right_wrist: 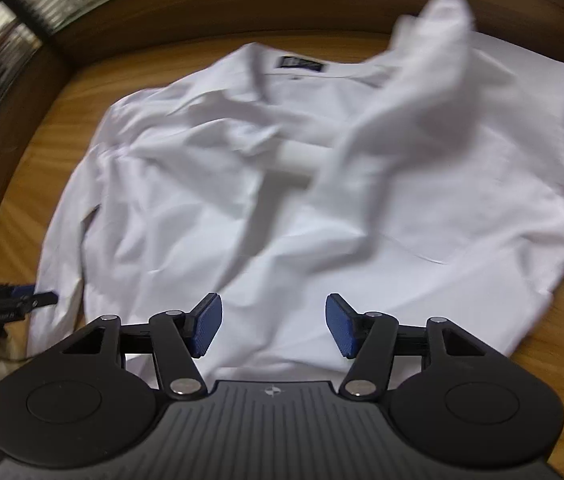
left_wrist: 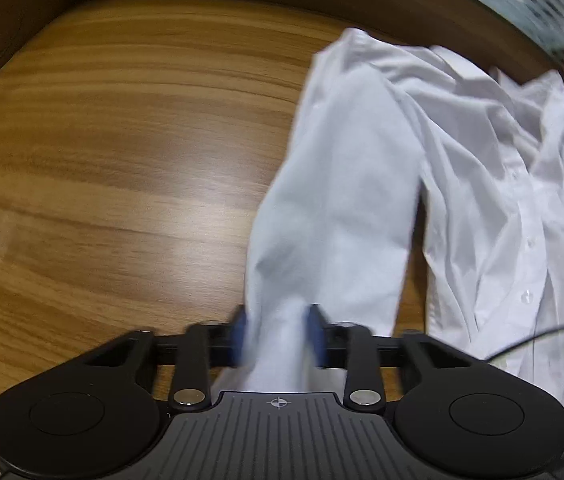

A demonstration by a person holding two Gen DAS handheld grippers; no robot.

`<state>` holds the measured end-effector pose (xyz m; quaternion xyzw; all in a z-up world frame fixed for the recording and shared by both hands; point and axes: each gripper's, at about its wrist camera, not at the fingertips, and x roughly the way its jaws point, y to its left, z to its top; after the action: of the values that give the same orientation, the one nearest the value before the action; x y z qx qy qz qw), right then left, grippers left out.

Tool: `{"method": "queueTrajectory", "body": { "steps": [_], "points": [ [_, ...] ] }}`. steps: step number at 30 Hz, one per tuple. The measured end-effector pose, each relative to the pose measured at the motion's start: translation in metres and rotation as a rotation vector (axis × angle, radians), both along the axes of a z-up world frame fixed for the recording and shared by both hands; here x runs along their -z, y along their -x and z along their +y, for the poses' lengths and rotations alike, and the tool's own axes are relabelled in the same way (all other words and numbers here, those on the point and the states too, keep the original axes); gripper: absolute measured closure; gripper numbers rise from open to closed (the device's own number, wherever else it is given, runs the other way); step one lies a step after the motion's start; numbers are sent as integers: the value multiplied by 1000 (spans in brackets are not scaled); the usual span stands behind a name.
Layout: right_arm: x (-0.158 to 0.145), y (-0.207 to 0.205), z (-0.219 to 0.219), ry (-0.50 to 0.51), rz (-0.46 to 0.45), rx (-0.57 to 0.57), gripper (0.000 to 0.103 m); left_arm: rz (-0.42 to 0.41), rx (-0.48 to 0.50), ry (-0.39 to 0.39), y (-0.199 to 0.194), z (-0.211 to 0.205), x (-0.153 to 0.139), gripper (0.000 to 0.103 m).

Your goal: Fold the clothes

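Left wrist view: at the bottom centre of the frame my left gripper (left_wrist: 277, 336) is pinching the sleeve (left_wrist: 322, 208) between its blue pads (left_wrist: 316, 334); white cloth fills the narrow gap between them and bunches down toward the gripper body. From there the sleeve runs up and a little to the right through mid-frame, blurred. To its right the shirt (left_wrist: 502, 184) lies rumpled across the right side of the frame, with a row of small buttons (left_wrist: 526, 297) down its front edge. The table (left_wrist: 121, 152), wood-grained, takes up the whole left half, and a dark edge curves along its far side at the top.

In the right wrist view, my right gripper (right_wrist: 273, 326) sits at the bottom centre with its blue pads (right_wrist: 205, 324) spread wide and nothing between them; the shirt's lower part (right_wrist: 282, 300) lies just beyond the gap. The shirt spreads over most of the frame, flat on the table (right_wrist: 33, 168), creased through the middle. At the lower left edge I see my left gripper (right_wrist: 25, 300), small and dark, right at the shirt's edge. A blurred fold of white cloth (right_wrist: 414, 100) hangs raised at upper right. Farther up, the collar with a dark label (right_wrist: 300, 65) lies at top centre, near the table's far edge.
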<state>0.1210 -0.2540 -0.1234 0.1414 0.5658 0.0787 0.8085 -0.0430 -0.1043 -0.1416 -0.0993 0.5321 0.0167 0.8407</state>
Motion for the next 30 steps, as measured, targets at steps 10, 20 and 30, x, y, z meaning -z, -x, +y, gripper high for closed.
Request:
{"method": "queueTrajectory", "body": {
  "steps": [10, 20, 30],
  "points": [
    [9, 10, 27, -15, -1, -63, 33, -84, 28, -315, -18, 6, -43, 99],
    [15, 11, 42, -29, 0, -109, 33, -229, 8, -612, -121, 65, -94, 99],
    [9, 20, 43, -36, -50, -82, 33, -82, -52, -624, -180, 95, -53, 77]
  ]
}}
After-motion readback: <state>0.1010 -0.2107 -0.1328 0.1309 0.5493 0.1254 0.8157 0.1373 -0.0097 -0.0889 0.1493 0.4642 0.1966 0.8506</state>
